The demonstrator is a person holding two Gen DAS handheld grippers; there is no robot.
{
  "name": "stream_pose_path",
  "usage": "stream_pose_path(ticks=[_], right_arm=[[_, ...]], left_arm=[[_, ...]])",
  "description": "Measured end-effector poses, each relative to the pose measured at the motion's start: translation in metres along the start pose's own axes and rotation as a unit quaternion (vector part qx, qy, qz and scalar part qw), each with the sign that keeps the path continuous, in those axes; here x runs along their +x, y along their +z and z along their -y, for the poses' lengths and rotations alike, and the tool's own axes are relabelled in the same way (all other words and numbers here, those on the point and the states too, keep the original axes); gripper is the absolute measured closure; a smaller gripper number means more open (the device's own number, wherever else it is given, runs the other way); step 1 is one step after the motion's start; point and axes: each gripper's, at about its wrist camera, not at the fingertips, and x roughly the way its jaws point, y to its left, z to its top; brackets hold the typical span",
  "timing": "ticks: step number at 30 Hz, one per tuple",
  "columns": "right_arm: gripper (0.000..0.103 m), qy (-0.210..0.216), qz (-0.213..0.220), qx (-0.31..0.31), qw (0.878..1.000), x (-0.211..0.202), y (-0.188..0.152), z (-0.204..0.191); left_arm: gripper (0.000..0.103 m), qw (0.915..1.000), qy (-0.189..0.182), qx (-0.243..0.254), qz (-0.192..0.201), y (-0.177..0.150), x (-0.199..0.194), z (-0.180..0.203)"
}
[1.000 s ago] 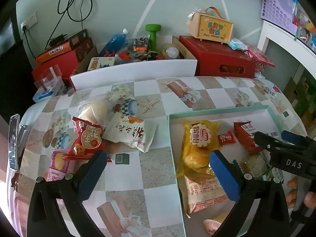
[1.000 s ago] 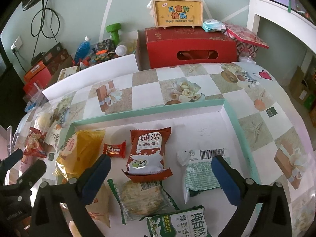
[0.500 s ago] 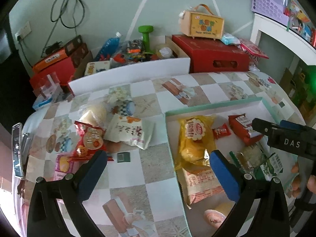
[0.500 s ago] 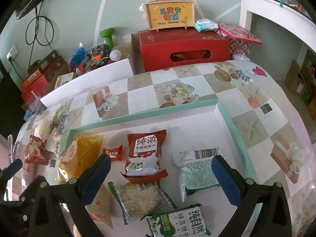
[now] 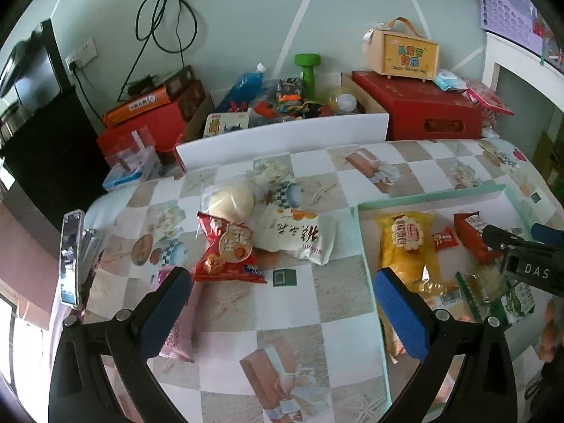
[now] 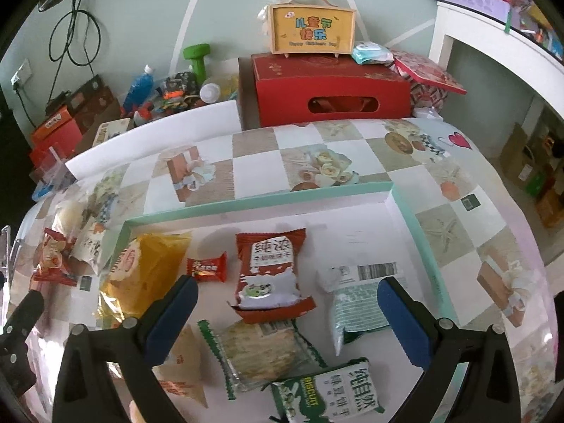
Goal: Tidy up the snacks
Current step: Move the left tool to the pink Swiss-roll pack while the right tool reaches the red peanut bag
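My left gripper (image 5: 282,289) is open and empty above the tablecloth. Ahead of it lie a red snack bag (image 5: 227,252), a white snack bag (image 5: 299,238), a bun in clear wrap (image 5: 229,201) and a pink packet (image 5: 181,331). My right gripper (image 6: 287,306) is open and empty above a mint-rimmed white tray (image 6: 261,197). In the tray lie a yellow bag (image 6: 141,271), a small red candy (image 6: 206,268), a red biscuit pack (image 6: 269,271), a green-white pack (image 6: 359,306), a clear cracker pack (image 6: 261,349) and a green biscuit pack (image 6: 328,394).
A white board (image 5: 282,137) stands along the table's far edge. Behind it are red boxes (image 6: 331,88), a yellow carry box (image 6: 312,28), a green dumbbell (image 5: 308,70) and bottles. A phone on a stand (image 5: 70,257) is at the table's left edge.
Both grippers have drawn back and risen, so more of the table and tray shows. The left view has shifted leftward towards the loose snacks. Both stay open and empty.
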Motion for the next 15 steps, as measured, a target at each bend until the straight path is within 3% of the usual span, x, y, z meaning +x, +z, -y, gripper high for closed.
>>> stream_pose_path(ticks=[9, 15], right_arm=[[0.0, 0.016, 0.012, -0.01, 1.0, -0.005, -0.002, -0.018], [0.0, 0.055, 0.004, -0.014, 0.998, -0.004, -0.007, -0.034]], left_arm=[[0.0, 0.9966, -0.034, -0.075, -0.008, -0.002, 0.007, -0.048], [0.0, 0.9942, -0.017, -0.105, 0.012, -0.006, 0.009, -0.079]])
